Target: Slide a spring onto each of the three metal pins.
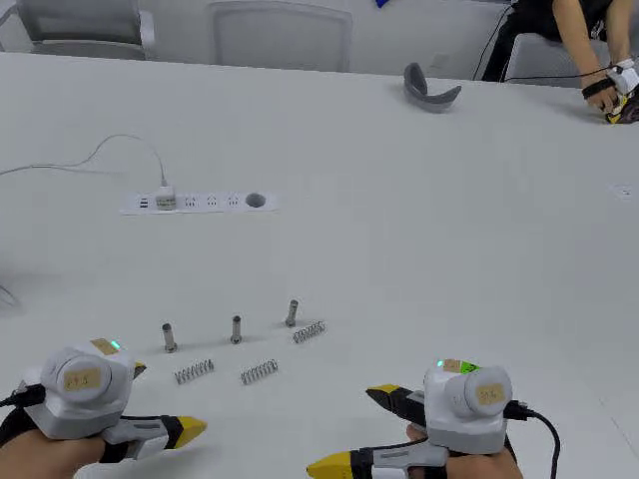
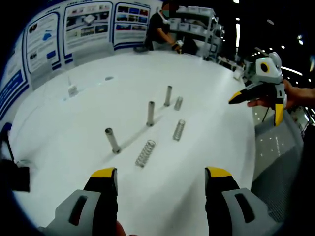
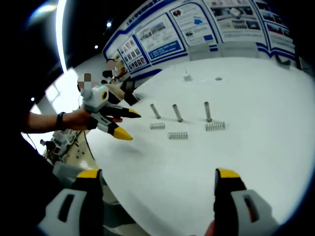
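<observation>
Left gripper point(image 1: 163, 401): hand-held at the near left of the table, jaws spread wide, released, nothing between them. Right gripper point(image 1: 356, 427): near right, jaws likewise spread, released, nothing gripped. The two are well apart from each other and short of the parts.

Pins, count 3: upright in a slightly slanted row. They are the left pin point(image 1: 169, 337), middle pin point(image 1: 236, 329) and right pin point(image 1: 292, 312).

Springs, count 3: all lying flat on the tabletop. They are the left spring point(image 1: 194, 371), middle spring point(image 1: 259, 371) and right spring point(image 1: 309, 331). The left and middle springs lie on the person's side of the row, each opposite a gap between two pins. The right spring lies just beside the right pin's base, apart from it. No spring is on a pin yet.

Surface: large white table point(image 1: 449, 259). One power strip point(image 1: 215, 202) lies beyond the pins, with one white plug point(image 1: 165, 197) in it and a cable point(image 1: 90, 160) trailing left. One grey curved piece point(image 1: 431, 88) sits near the far edge. Another person's hands point(image 1: 609, 95) rest at the far right corner.

Room: two chair backs point(image 1: 280, 35) stand behind the far edge; poster boards point(image 3: 162, 37) line the wall.

Clearance: open tabletop lies right of the right spring, and between the pins and the power strip. In the right gripper view the left gripper hangs just at the table's front edge.
</observation>
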Available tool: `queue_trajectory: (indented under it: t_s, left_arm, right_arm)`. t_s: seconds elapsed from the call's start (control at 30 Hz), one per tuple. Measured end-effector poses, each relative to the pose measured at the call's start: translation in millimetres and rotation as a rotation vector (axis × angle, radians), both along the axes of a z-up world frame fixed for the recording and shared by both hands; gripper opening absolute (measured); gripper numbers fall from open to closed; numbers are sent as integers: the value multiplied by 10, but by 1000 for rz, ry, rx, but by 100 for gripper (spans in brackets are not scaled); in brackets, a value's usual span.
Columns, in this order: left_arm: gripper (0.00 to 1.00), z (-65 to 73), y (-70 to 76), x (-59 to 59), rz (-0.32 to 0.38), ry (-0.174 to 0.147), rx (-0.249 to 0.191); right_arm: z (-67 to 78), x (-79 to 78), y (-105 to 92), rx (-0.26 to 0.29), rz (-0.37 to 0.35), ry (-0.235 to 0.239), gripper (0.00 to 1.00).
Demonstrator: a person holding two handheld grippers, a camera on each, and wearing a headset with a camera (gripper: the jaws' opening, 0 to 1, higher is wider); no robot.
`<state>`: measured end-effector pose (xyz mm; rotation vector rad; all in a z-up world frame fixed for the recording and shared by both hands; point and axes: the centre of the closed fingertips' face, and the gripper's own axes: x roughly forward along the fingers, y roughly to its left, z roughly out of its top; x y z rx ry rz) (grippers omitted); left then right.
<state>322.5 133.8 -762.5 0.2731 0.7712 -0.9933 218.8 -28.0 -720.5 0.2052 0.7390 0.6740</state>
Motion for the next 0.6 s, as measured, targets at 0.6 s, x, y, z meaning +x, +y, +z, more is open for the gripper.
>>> queue_trajectory:
  t_s: [0.6]
  left_arm:
    - [62,-109,-203,130,-40,5,8]
  right_arm:
    - [-13,-39,-65,-5,-7,4,96]
